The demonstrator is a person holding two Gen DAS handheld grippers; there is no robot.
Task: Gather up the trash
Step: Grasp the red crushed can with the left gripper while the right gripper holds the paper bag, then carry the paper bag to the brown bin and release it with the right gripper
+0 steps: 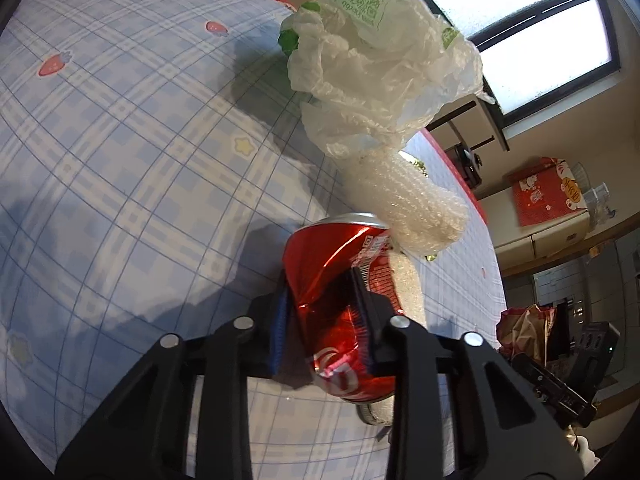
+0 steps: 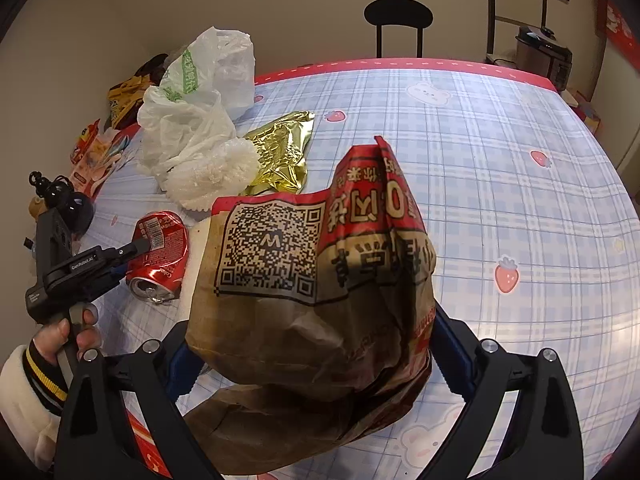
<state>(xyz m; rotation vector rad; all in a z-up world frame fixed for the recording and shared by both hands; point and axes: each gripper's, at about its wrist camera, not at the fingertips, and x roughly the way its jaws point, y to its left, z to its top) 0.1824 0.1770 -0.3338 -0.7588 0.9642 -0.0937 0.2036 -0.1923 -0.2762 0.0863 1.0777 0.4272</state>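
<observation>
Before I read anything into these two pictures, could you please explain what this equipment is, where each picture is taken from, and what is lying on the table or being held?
These are two handheld grippers, one in each of a person's hands, each with a wide-angle camera looking along its two fingers.

The left gripper's picture shows its pads pressing a dented red soda can that lies on the checked tablecloth. Beyond the can lie a roll of bubble wrap and a crumpled white plastic bag.

The right gripper's picture shows its fingers closed on a brown paper takeaway bag with a QR code. The same can, bubble wrap and plastic bag appear at its left, plus a gold foil wrapper and the person's hand holding the left gripper.
</observation>
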